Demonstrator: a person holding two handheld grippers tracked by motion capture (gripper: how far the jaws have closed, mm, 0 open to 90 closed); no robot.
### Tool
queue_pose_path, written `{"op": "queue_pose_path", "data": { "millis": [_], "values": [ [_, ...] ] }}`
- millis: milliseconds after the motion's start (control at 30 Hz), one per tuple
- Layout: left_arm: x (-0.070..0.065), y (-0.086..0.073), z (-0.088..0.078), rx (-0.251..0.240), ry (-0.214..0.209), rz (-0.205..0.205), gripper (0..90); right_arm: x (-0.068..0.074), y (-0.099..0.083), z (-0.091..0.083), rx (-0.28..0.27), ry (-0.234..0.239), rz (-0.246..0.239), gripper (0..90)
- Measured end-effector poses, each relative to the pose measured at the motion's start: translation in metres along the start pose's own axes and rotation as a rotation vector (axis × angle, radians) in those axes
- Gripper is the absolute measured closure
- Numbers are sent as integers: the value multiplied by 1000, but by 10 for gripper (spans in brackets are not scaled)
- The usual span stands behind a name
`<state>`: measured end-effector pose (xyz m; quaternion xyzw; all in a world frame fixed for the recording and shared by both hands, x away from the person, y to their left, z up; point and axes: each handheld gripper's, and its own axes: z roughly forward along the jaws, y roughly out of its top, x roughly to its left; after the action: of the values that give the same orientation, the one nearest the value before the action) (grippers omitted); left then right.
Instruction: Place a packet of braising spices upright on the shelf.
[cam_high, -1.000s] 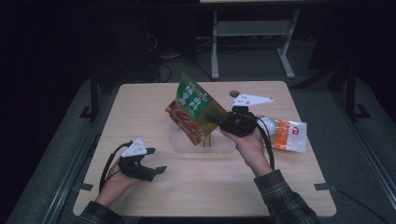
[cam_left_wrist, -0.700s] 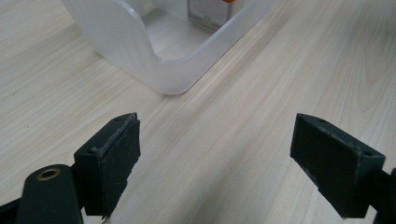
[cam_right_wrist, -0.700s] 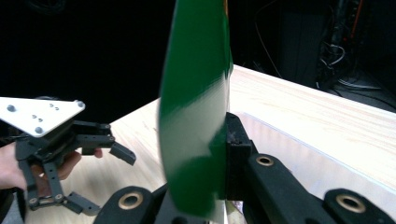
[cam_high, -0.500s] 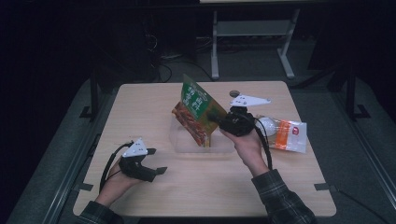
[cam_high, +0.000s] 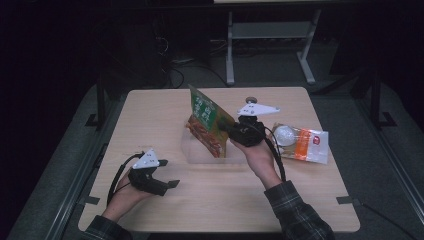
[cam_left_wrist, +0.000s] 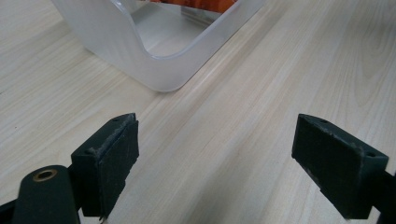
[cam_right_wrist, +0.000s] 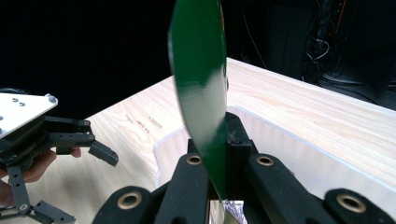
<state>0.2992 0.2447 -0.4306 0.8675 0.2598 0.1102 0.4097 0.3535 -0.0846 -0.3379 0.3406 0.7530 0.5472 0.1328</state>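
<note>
The right gripper (cam_high: 231, 131) is held above the middle of the worktop (cam_high: 160, 112); the right hand (cam_high: 256, 152) grasps its body from behind, with the forearm and plaid sleeve (cam_high: 295, 212) running back toward the near right edge; the gripper points left and slightly away from the person, roughly level. Its fingers (cam_right_wrist: 236, 135) are closed on the edge of a green snack bag (cam_high: 206, 120); in the right gripper view the bag (cam_right_wrist: 201, 84) stands edge-on and upright between the pressed pads. The bag is tilted, its top corner raised toward the far side, its lower orange part hanging over a clear plastic tub (cam_high: 200, 152); whether the bag touches the tub cannot be told. The tub (cam_right_wrist: 303, 163) stands on the worktop directly below and ahead of the right gripper.

The left gripper (cam_high: 170, 186) rests low at the near left part of the worktop; the left hand (cam_high: 127, 192) holds it from behind, the wrist near the worktop edge; the gripper points right, toward the tub. Its fingers (cam_left_wrist: 107, 158) stand wide apart with bare worktop between them; nothing is held. In the left gripper view the rounded corner of the tub (cam_left_wrist: 154, 60) lies ahead, well apart from the pads.

A second bag (cam_high: 302, 145), white and orange, lies flat on the worktop to the right of the right hand.
</note>
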Motion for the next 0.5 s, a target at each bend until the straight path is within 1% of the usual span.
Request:
{"op": "queue_pose_path", "data": {
  "millis": [167,233,267,500],
  "values": [
    [-1,-1,2,7,-7,1,141,1,-1,7,10,-2,0,890],
    [-1,0,2,12,-6,9,141,1,-1,10,15,-3,-1,888],
    [-2,0,3,7,-8,-2,141,1,-1,11,17,-1,0,888],
    [-2,-1,4,16,-17,3,141,1,-4,23,45,-2,-2,885]
  ]
}}
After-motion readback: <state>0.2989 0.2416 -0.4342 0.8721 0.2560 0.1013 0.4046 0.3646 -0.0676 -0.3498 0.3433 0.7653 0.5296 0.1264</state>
